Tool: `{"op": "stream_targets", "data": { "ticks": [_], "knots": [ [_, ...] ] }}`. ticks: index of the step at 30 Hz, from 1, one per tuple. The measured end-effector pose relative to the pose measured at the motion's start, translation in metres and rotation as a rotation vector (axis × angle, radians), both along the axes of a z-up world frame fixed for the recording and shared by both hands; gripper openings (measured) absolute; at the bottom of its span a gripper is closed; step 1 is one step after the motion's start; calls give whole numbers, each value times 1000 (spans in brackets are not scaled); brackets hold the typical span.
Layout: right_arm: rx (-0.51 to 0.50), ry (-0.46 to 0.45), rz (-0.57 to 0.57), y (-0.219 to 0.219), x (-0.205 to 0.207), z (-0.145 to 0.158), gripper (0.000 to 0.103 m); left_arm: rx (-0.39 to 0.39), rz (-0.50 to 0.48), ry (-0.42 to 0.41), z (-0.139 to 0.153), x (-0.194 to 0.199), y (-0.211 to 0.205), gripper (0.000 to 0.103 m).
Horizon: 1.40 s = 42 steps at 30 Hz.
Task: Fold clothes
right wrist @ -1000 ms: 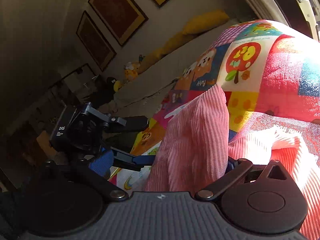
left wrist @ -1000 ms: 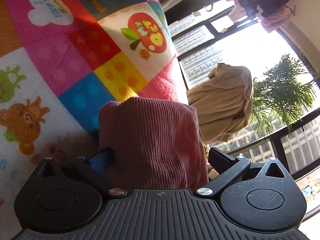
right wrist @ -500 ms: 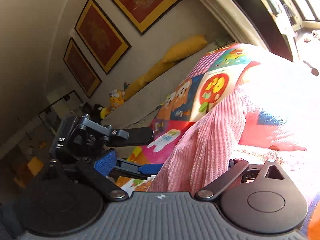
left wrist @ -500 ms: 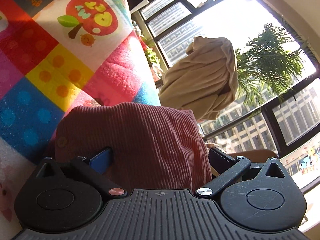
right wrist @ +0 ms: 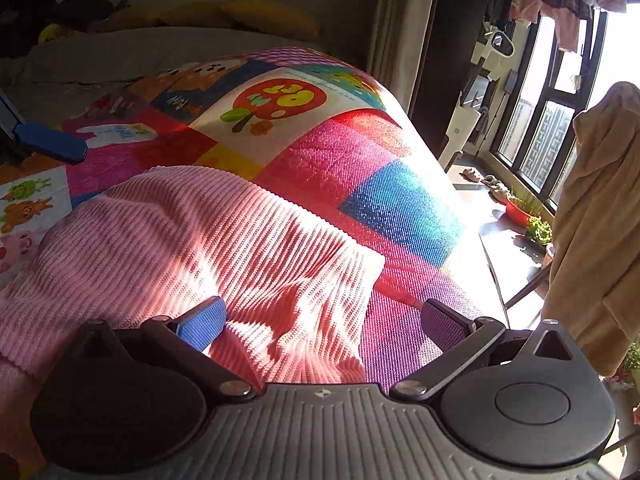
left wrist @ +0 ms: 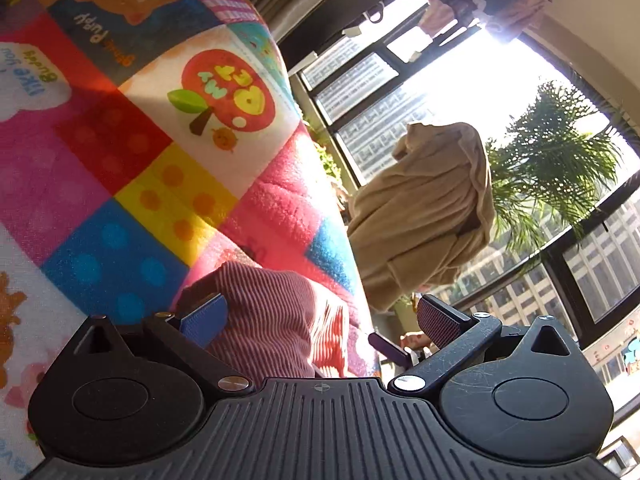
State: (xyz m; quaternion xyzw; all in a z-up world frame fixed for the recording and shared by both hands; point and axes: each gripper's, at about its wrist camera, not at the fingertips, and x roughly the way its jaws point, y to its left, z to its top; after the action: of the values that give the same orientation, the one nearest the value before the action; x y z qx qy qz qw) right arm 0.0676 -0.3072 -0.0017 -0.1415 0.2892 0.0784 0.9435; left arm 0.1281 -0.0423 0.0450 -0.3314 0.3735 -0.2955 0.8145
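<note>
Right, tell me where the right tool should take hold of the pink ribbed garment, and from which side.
Take the lifted corner of the pink ribbed garment, coming in low from the near side along the patchwork blanket. That corner stands up off the blanket as a free edge, so one finger can likely slide under. The right tool is open already.

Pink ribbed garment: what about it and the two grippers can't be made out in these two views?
- Pink ribbed garment: its type and full outline; the right wrist view's left edge and the right gripper body cut it off.
- Left wrist view: most of the garment is hidden behind the left gripper.
- Patchwork blanket: whatever lies beneath it.
- Window: sun glare washes out detail.
</note>
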Motion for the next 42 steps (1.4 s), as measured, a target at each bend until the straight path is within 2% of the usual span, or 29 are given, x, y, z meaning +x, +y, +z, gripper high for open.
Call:
{"op": "stream_targets", "data": {
  "ticks": [4,6,10,13,15,17,20,24,26,29,32,34,36,38,39,42],
  "knots": [
    [-2,10,4,9,7,0,103,-49,14,153,-46,4,-2,103],
    [11,8,0,10,7,0,103,-103,-21,197,-63,8,-9,103],
    [35,23,13,29,14,1,103,-88,-40,143,-54,13,-10,103],
    [61,46,78,55,24,5,103,-105,-5,97,-40,15,16,103],
    [67,46,135,81,28,7,103,-65,47,66,-32,10,38,103],
    [36,17,198,114,32,6,103,-19,110,46,-26,3,62,103],
    [-48,-51,260,150,34,9,103,-13,177,79,-29,-12,101,103],
    [-105,-179,282,152,13,31,103,-63,230,82,-33,-29,131,103],
    [-25,-183,396,148,-16,48,103,-88,253,76,-33,-36,143,103],
    [17,-178,576,162,-59,59,103,-126,289,67,-34,-46,160,103],
    [-102,-188,681,203,-86,36,103,-163,324,58,-36,-56,177,103],
    [-218,-203,729,232,-97,12,103,-152,335,30,-26,-62,180,103],
    [-299,-204,722,245,-93,-5,102,-122,351,0,-17,-71,183,103],
    [-317,-217,671,244,-81,-5,92,-42,379,-29,-10,-84,187,103],
    [-279,-218,608,235,-70,5,92,13,398,-43,-6,-91,190,103],
    [-6,-115,446,191,-29,41,92,184,445,-86,-3,-105,190,103]
  ]
}}
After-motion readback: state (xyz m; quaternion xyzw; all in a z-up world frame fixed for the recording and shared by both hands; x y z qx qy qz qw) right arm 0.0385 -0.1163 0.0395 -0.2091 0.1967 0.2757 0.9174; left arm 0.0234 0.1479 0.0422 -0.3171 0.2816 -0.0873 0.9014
